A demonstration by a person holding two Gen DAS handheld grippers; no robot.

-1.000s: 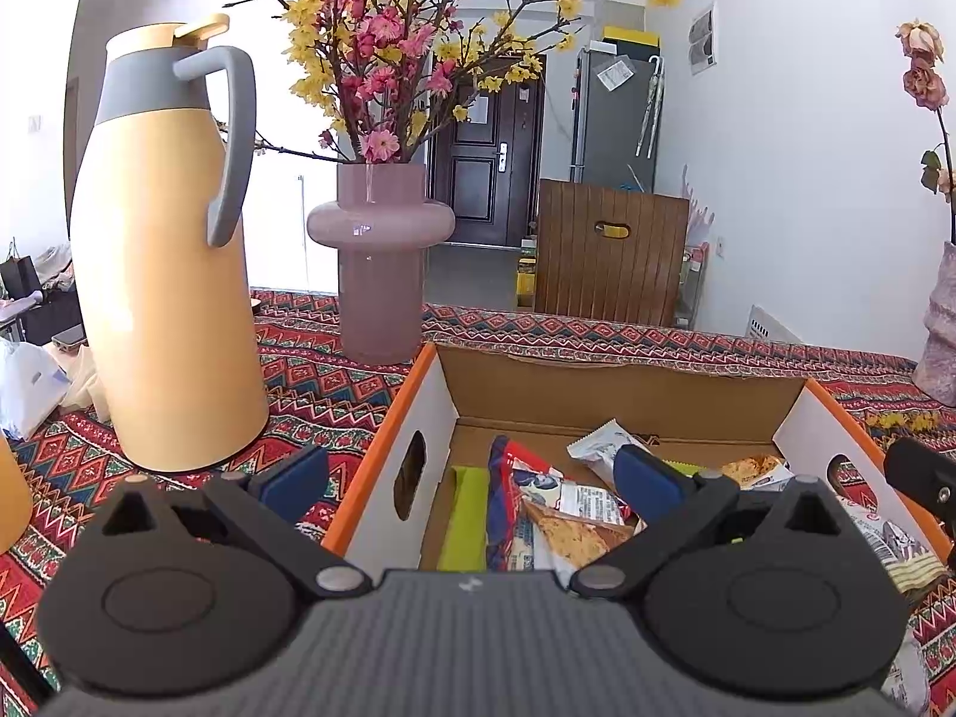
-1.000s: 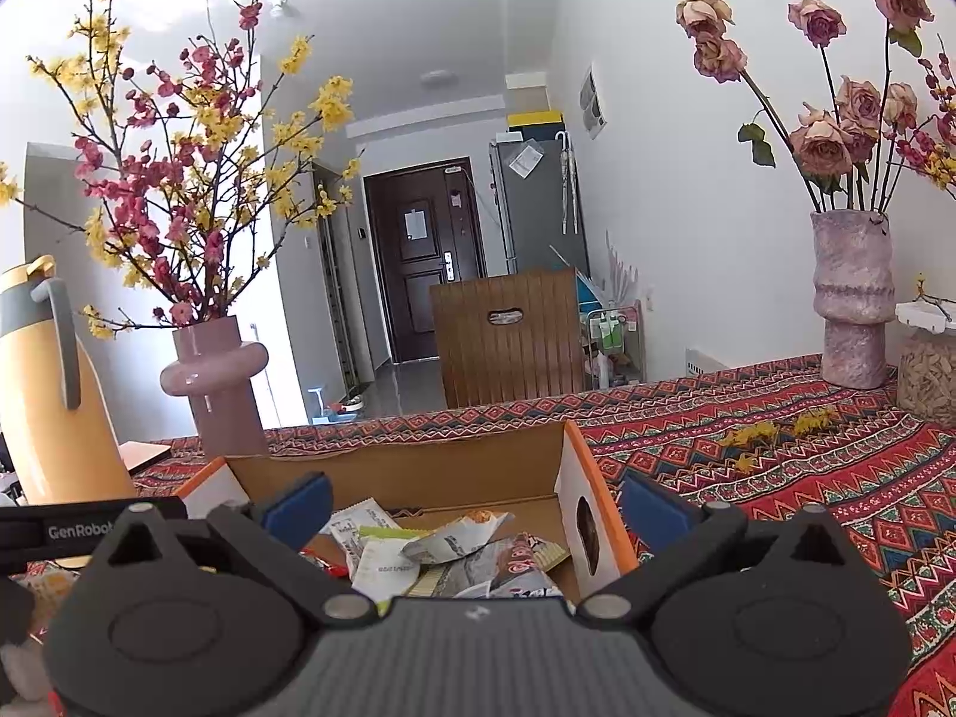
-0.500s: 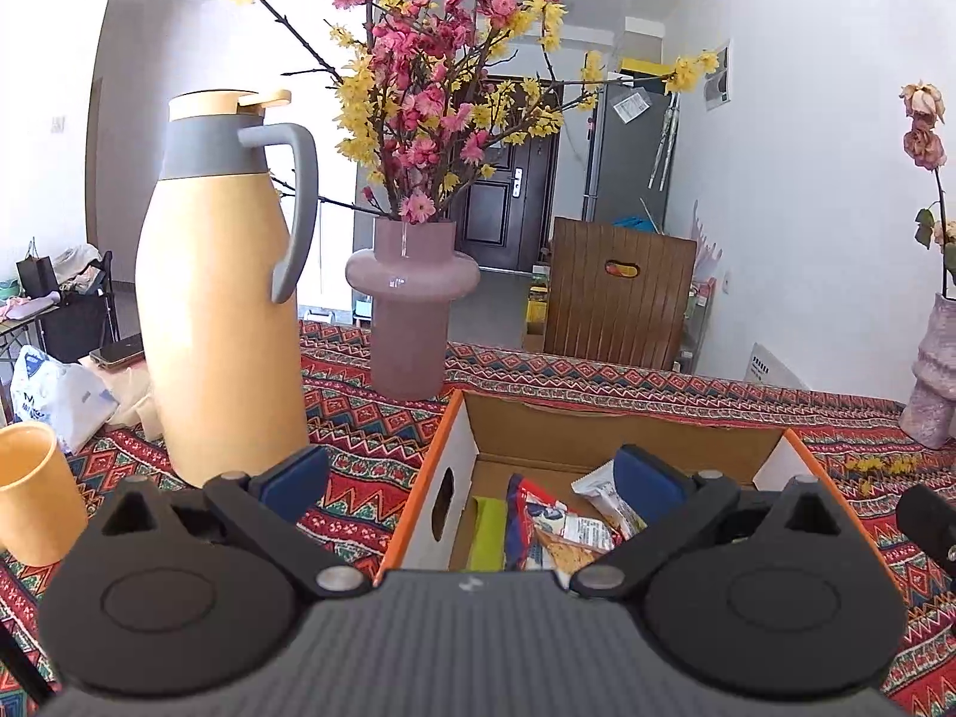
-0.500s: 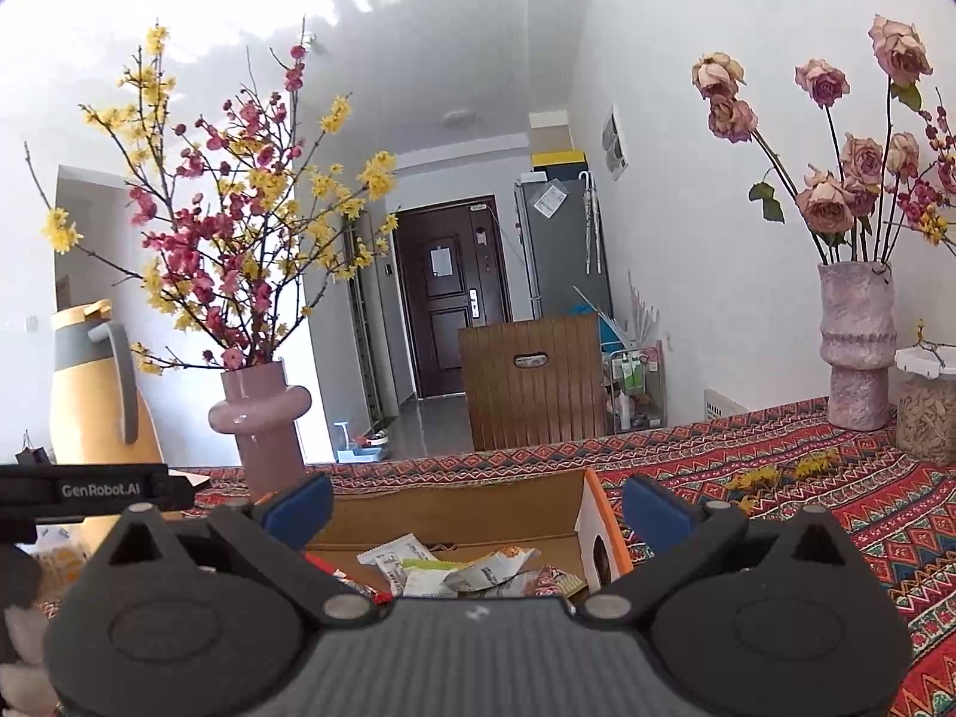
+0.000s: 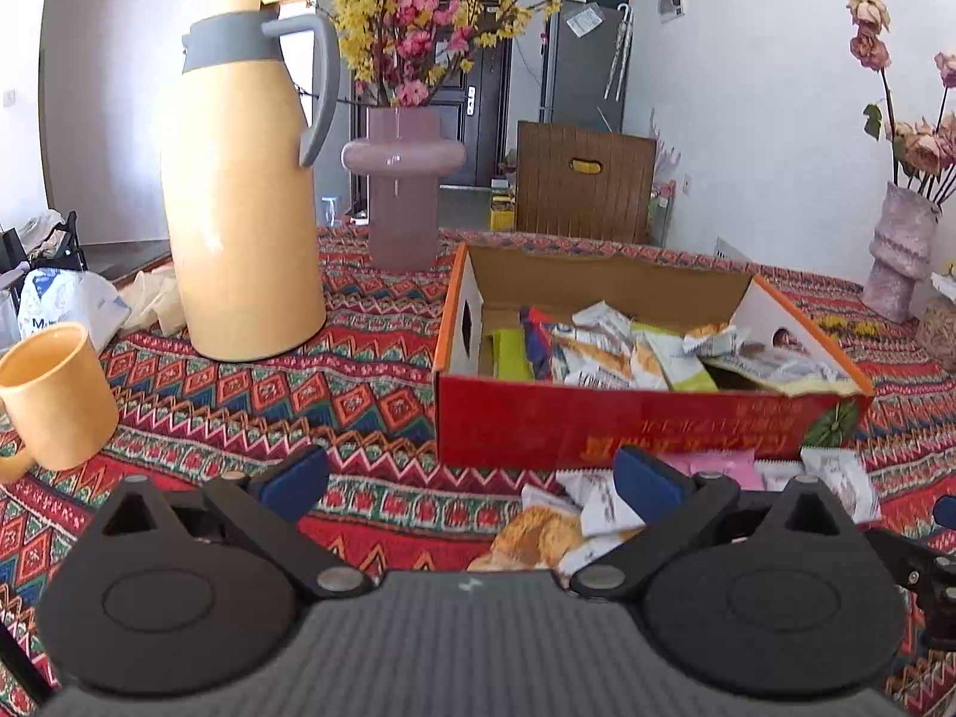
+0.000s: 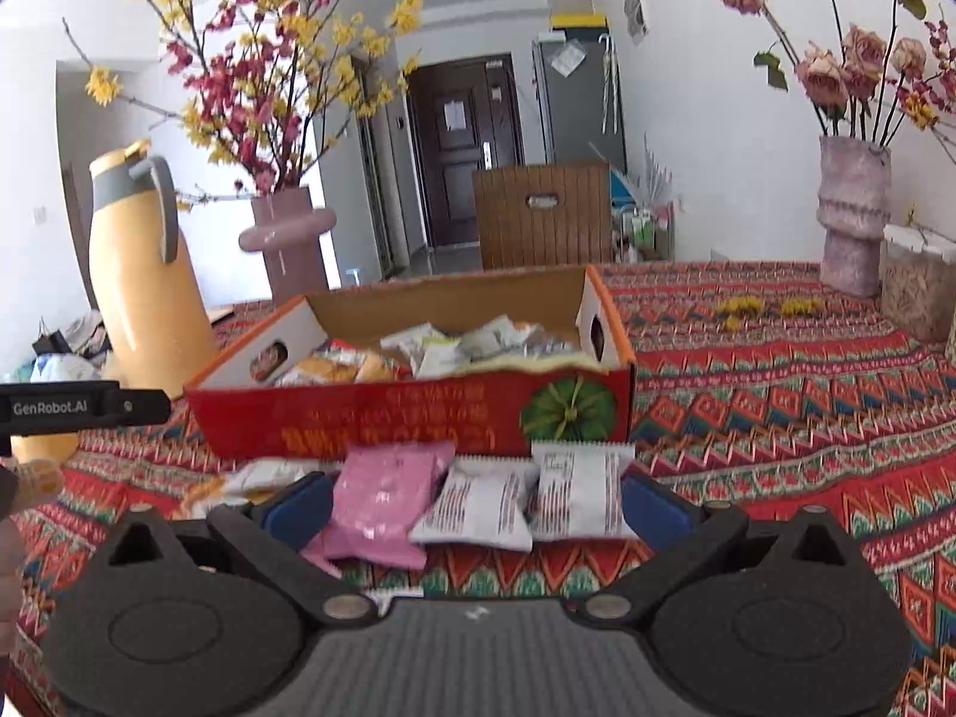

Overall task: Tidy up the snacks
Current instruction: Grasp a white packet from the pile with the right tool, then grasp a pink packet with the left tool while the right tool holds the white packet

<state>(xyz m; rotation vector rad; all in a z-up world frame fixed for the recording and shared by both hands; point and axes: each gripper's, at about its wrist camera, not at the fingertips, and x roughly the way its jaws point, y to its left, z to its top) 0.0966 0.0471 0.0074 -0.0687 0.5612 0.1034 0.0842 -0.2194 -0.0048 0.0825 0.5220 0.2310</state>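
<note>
Nearest in the right wrist view, the right gripper [image 6: 475, 505] stands with its jaws spread wide and nothing between the blue pads, above loose snack packets on the patterned tablecloth [image 6: 806, 412]: a pink packet [image 6: 382, 496] to the left and two white packets [image 6: 478, 505] [image 6: 582, 493] beside it. The left gripper [image 5: 472, 478] is likewise wide open and empty, with an orange-printed packet [image 5: 538, 532] and white wrappers just under its right finger. Just beyond the loose packets sits the red cardboard box [image 6: 418, 418], already holding a heap of snacks [image 5: 633, 346]. To the left stand a yellow mug [image 5: 54, 394] and, farther back, a yellow thermos jug [image 5: 239, 197]. Far behind are a pink vase [image 5: 403, 197] of blossoms and, at far right, a textured vase [image 6: 851, 215] of dried roses.
</note>
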